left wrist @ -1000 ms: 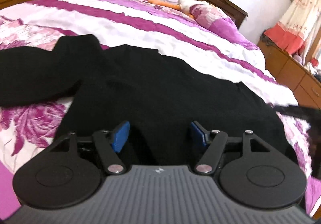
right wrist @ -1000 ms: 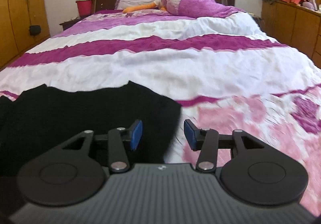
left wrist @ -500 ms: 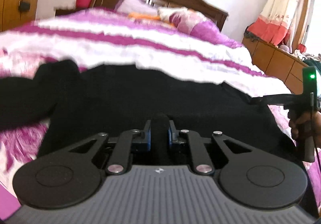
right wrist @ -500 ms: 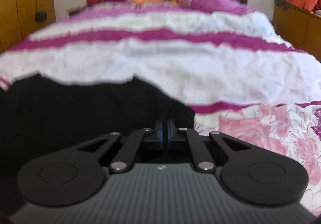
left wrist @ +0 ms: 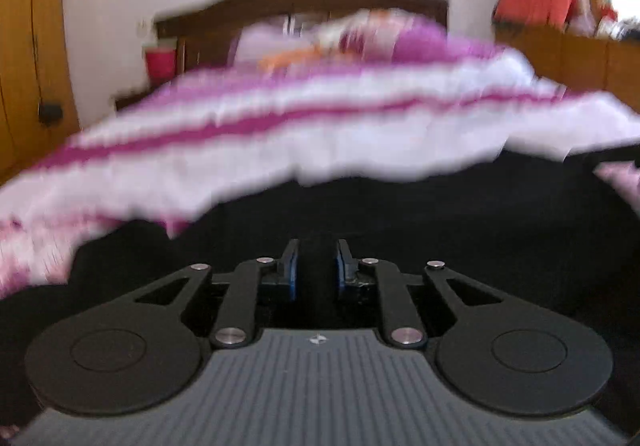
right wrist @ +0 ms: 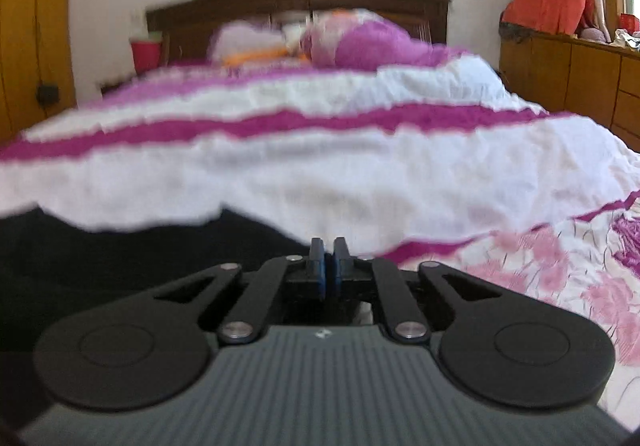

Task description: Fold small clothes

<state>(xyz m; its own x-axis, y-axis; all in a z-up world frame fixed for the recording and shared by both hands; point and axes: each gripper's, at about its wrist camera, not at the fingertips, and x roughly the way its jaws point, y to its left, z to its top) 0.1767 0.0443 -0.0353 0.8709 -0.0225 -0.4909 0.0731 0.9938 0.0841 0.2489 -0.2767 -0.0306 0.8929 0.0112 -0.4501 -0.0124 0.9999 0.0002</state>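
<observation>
A black garment lies spread on the bed's near end. My left gripper is shut on a thick fold of its near edge, which bulges between the blue pads. In the right wrist view the garment fills the lower left. My right gripper is shut at the garment's right corner, with a thin edge of black cloth between its pads. Both views are blurred by motion.
The bed has a white and magenta striped cover with pink flowers at the near right. Pillows and a wooden headboard stand at the far end. Wooden drawers line the right wall. A red bin sits at the back left.
Both grippers went from open to shut on the garment's near edge. They have since lifted and moved forward, and the garment's far edge now sits closer to the camera.
</observation>
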